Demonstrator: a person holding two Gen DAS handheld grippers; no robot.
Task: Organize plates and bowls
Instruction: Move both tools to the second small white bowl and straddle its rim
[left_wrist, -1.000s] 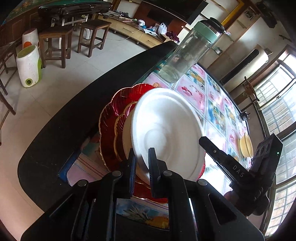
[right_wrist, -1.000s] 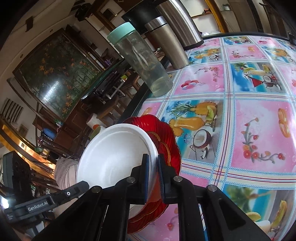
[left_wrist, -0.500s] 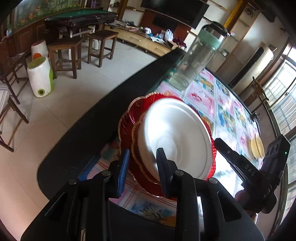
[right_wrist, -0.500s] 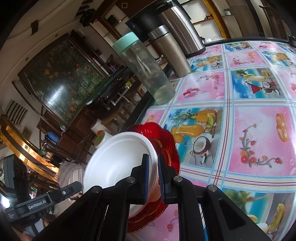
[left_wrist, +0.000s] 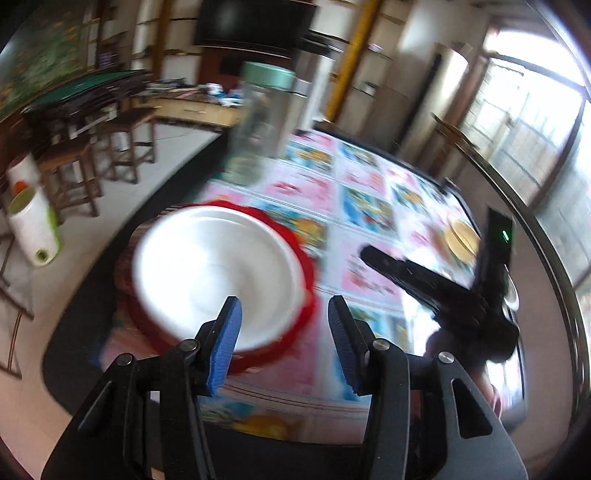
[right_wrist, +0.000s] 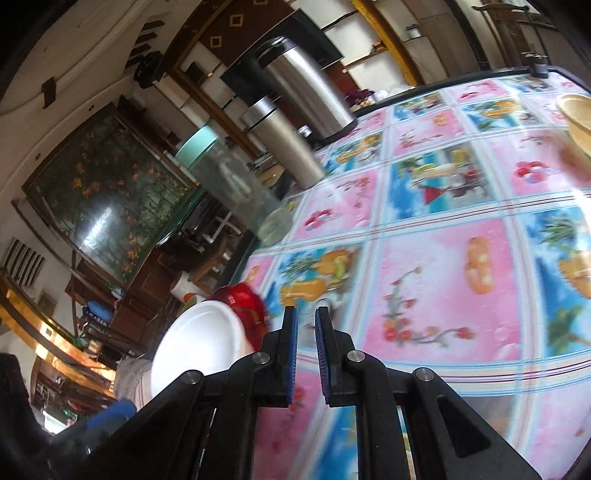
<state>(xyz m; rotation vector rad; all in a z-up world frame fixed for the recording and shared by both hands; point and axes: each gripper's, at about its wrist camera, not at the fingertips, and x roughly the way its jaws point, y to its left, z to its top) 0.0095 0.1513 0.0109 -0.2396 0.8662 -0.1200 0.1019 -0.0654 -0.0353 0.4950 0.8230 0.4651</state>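
A white plate (left_wrist: 218, 266) lies on top of a stack of red plates (left_wrist: 308, 310) at the table's near left corner. My left gripper (left_wrist: 286, 343) hangs open just in front of the stack, its blue pads (left_wrist: 227, 343) wide apart with nothing between them. The right gripper (left_wrist: 367, 254) reaches in from the right, clear of the stack. In the right wrist view the white plate (right_wrist: 199, 343) and red plates (right_wrist: 247, 302) sit left of my right gripper (right_wrist: 306, 354). Its pads are nearly together and hold nothing. Both views are motion-blurred.
A yellow bowl (left_wrist: 461, 240) stands far across the fruit-print tablecloth (right_wrist: 443, 280), also visible as the yellow bowl (right_wrist: 576, 114). A clear bottle with a mint lid (right_wrist: 236, 192) and steel flasks (right_wrist: 291, 144) stand behind the stack. The table's black edge (left_wrist: 92, 295) runs left of the plates.
My left gripper has opened wide, let go of the white plate and drawn back. The right gripper has swung right, off the plate. The plate now rests flat on the red stack.
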